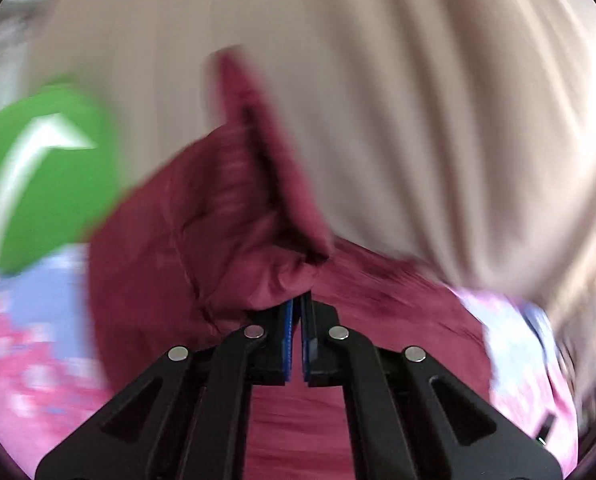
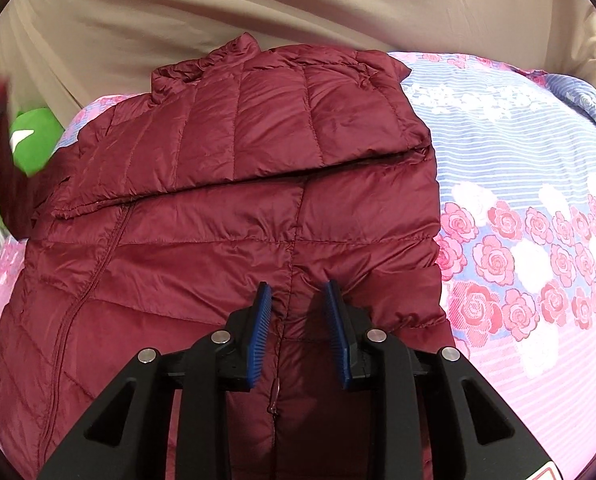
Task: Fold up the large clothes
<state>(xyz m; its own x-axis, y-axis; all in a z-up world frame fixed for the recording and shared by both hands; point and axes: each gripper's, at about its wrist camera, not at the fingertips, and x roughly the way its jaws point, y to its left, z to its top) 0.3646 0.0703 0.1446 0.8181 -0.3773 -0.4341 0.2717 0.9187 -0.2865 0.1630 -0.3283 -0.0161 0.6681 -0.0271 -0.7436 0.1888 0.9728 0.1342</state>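
A dark red quilted puffer jacket [image 2: 233, 216] lies on a flowered bed sheet [image 2: 518, 240], front up, with one sleeve folded across the chest. My right gripper [image 2: 298, 292] is open, its blue pads either side of the central zipper, resting low on the jacket. In the blurred left wrist view my left gripper [image 1: 298, 300] is shut on a fold of the jacket [image 1: 217, 240] and holds it lifted above the bed. That lifted part shows at the far left edge of the right wrist view [image 2: 1, 152].
A beige curtain [image 2: 298, 4] hangs behind the bed. A green plush object with a white mark [image 2: 33, 140] sits at the bed's left side; it also shows in the left wrist view [image 1: 45, 176]. The flowered sheet extends to the right of the jacket.
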